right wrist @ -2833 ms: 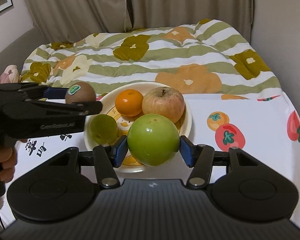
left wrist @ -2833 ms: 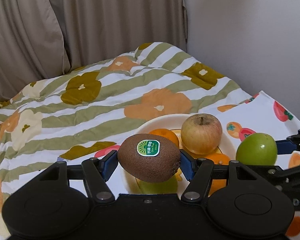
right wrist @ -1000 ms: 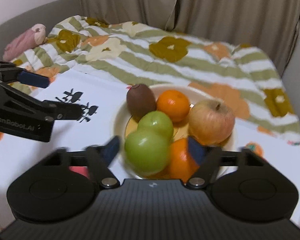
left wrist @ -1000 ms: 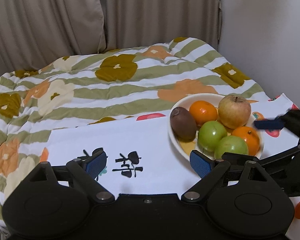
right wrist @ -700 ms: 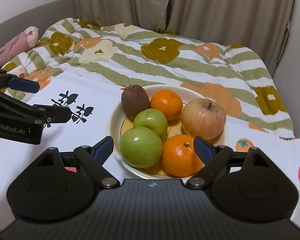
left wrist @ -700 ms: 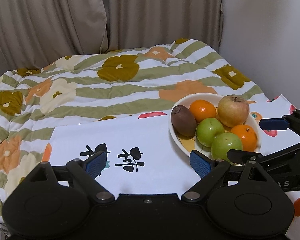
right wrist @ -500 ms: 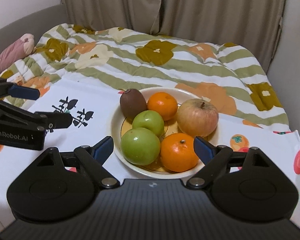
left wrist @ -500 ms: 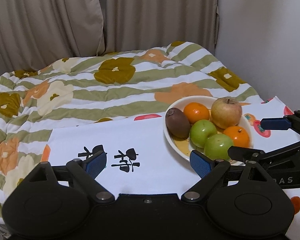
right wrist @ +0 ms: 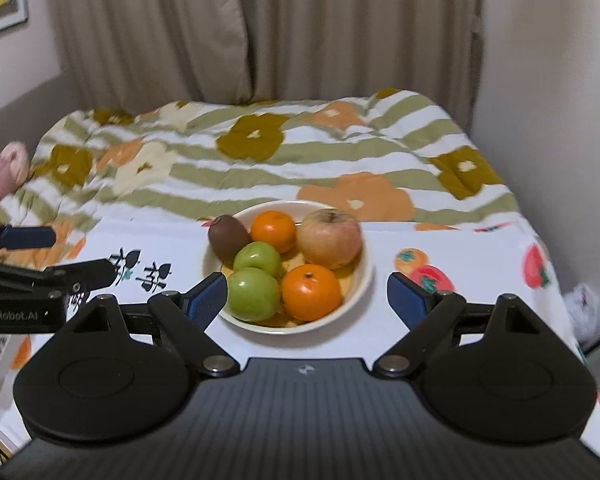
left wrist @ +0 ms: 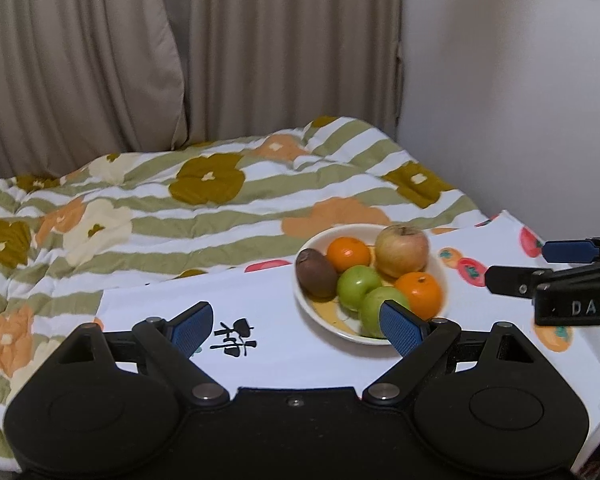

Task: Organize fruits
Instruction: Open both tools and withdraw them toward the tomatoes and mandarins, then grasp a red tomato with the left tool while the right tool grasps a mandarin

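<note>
A cream bowl (right wrist: 365, 280) (left wrist: 320, 322) on the white tablecloth holds a brown kiwi (right wrist: 228, 237) (left wrist: 316, 272), two oranges (right wrist: 311, 291) (right wrist: 273, 231), a red-yellow apple (right wrist: 332, 238) (left wrist: 402, 249) and two green apples (right wrist: 254, 294) (right wrist: 258, 259). My left gripper (left wrist: 296, 326) is open and empty, back from the bowl and to its left. My right gripper (right wrist: 306, 292) is open and empty, held back in front of the bowl. Each gripper shows in the other's view, the right one (left wrist: 540, 266) and the left one (right wrist: 56, 254).
The white cloth (right wrist: 460, 248) with fruit prints covers the table. A striped floral quilt (right wrist: 280, 152) lies behind it, with beige curtains (right wrist: 260, 40) and a wall (right wrist: 560, 80) at the right. A pink soft toy (right wrist: 0, 176) lies at far left.
Earlier the left gripper held the kiwi and the right held a green apple; both fruits now lie in the bowl. Both grippers have opened and pulled back and up.
</note>
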`<state>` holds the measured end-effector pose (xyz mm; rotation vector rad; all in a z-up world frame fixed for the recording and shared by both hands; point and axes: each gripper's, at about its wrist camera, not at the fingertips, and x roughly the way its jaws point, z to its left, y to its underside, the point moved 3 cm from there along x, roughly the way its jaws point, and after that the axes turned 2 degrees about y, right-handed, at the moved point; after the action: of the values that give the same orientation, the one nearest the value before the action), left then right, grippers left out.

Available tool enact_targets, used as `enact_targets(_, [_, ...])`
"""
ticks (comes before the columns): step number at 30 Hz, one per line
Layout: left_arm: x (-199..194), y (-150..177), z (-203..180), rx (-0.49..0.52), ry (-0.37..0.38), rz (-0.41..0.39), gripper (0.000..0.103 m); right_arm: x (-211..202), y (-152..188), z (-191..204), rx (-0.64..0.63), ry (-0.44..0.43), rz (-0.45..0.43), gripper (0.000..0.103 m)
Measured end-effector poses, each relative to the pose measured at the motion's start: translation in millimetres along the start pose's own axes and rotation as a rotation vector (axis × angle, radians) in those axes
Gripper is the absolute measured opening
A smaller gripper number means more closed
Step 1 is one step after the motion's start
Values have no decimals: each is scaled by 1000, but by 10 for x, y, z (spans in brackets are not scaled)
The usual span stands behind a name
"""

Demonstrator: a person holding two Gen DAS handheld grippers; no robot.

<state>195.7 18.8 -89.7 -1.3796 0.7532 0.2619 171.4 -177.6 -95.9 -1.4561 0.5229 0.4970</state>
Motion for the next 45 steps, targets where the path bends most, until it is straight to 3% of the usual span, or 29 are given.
enact_targets(6, [-156,74,-50,19,56,-22,93,-290,169,-155,31,94,-7,102])
enact_targets(11, [-265,209,-104,7,66,-13,93,-466,336,-351,83,111,-4,102])
enact_targets(20, [-379,543,-427,20,7,3,93,-461,763,-708,88,43,41,101])
enact_targets(28, [-123,881,-734,2,-27,62,92,-309,1115,-867,-6,-28,82,99])
enact_targets(33, [127,1097,-851,17,-53,112,80,-118,1275,-950,-8,-68,111,98])
enact_targets(45, [486,1339,-1032,73,-65,160,52,80,1500,-893,-76,-117,129,82])
